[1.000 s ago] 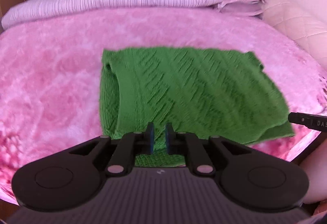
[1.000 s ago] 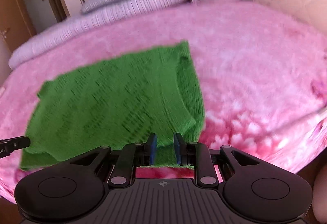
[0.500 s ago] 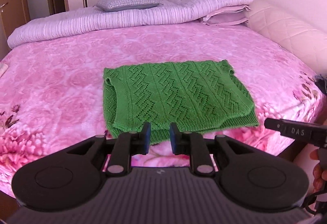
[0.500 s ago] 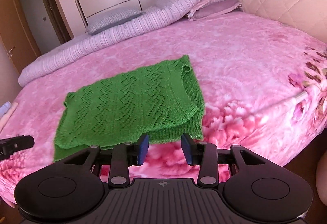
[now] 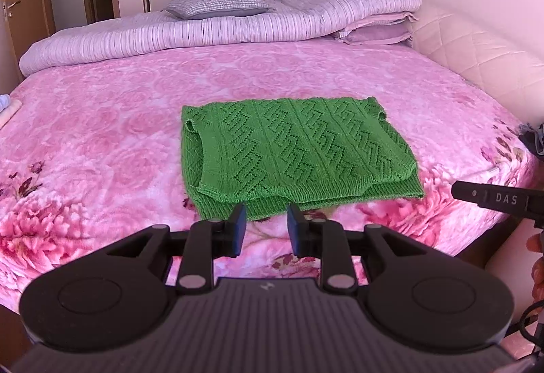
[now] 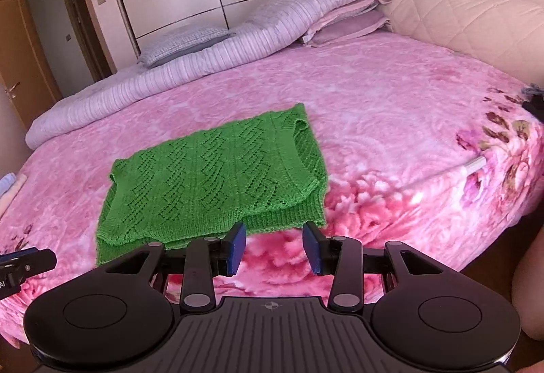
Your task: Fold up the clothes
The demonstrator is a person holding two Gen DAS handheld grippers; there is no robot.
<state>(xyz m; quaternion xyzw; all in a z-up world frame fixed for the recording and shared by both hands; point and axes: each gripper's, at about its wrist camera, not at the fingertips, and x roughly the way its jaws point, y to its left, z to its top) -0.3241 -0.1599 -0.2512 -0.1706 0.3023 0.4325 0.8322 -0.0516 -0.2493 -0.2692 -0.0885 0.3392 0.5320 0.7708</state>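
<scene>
Left wrist view: we are holding the left gripper [image 5: 265, 226] just short of the sweater [image 5: 292, 148], its blue pads [image 5: 239, 226] spread apart and gripping nothing. The green sweater is lying folded flat on the pink blanket [image 5: 102, 141], its ribbed hem nearest to us and its upper layer sitting a little back from the hem beneath. Beyond the sweater, a rolled striped duvet [image 5: 170, 36] is running across the bed with a checked pillow [image 5: 217, 4] on it. To the right of the sweater, the tip of the right gripper [image 5: 493, 199] is poking into view.

From the right wrist, we are holding the right gripper [image 6: 273, 247] at the sweater's [image 6: 217, 182] near right corner, off the cloth, fingers wide apart and empty. Left of the sweater, low in view, the left gripper's [image 6: 27, 262] tip is showing.
</scene>
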